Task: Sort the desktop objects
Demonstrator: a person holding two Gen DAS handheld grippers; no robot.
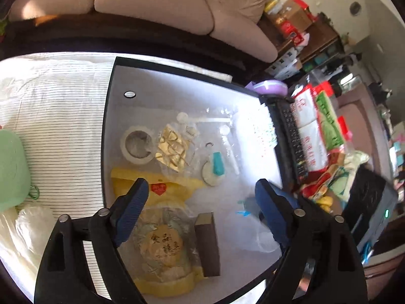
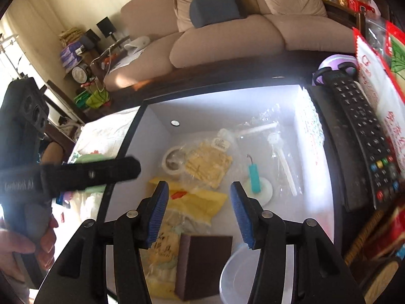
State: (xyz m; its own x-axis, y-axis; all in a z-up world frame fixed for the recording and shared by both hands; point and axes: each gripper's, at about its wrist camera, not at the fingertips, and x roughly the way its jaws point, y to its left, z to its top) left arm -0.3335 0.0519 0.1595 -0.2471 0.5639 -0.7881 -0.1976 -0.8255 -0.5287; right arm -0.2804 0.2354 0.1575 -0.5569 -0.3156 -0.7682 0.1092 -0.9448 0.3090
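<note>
The sorting looks well under way, judging by how much already lies in the open white box [image 1: 119, 116] on the desk: a roll of tape [image 1: 138, 145], a clear bag of gold clips [image 1: 172, 149], a teal-handled tool on a white disc [image 1: 214, 171], bagged white plastic parts [image 2: 281, 157], a yellow packet [image 1: 162, 190], a wrapped round cake [image 1: 160, 247] lying on that packet, a dark brown block [image 1: 207, 244] just beside the cake, and a clear plastic lid [image 2: 238, 278] in the near corner. Both grippers hang over the near end of the box, pointing down into it. The left gripper [image 1: 202, 192] has its jaws spread wide with nothing between them, the yellow packet and cake below. The right gripper [image 2: 198, 211] has its jaws parted too, holding nothing, above the brown block. What seems left lies outside the box: a black remote control [image 2: 364, 141] rests along its right edge, red and white packets [image 1: 311, 126] are stacked beyond it, and a green item [image 1: 11, 169] with a white bag sits on the striped cloth [image 1: 63, 116] to the left. Whether those belong in the box cannot be told
</note>
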